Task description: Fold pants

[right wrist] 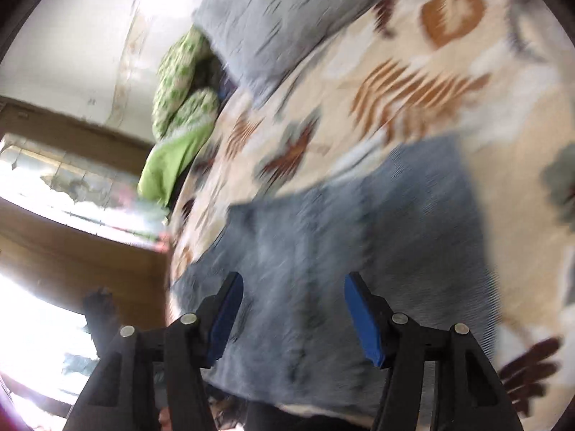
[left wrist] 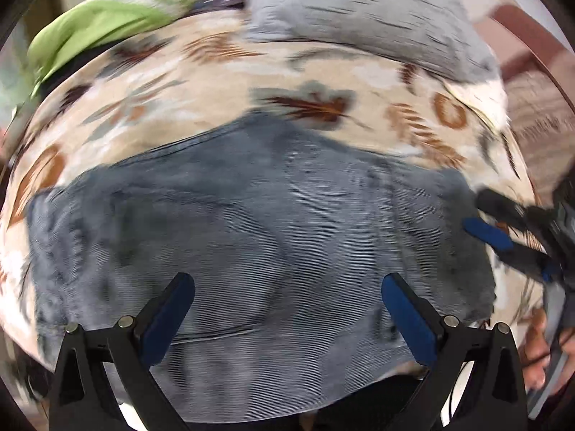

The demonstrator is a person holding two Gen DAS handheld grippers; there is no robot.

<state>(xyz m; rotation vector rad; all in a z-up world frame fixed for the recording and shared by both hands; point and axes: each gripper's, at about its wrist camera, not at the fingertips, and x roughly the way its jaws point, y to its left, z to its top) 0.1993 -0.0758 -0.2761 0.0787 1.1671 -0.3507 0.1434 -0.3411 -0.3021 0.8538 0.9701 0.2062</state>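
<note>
pants: lying folded at bed near edge | left gripper: hovering above, jaws apart | right gripper: hovering above, jaws apart, empty

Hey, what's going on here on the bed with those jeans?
A person is folding blue jeans on a leaf-patterned bedspread, a gripper in each hand. The left gripper and the right gripper are both open above the denim with nothing between their fingers. A grey pillow lies beyond.

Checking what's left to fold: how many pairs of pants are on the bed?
1: jeans, folded flat near the bed's front edge. The green pile at the far corner could hide more.
</note>
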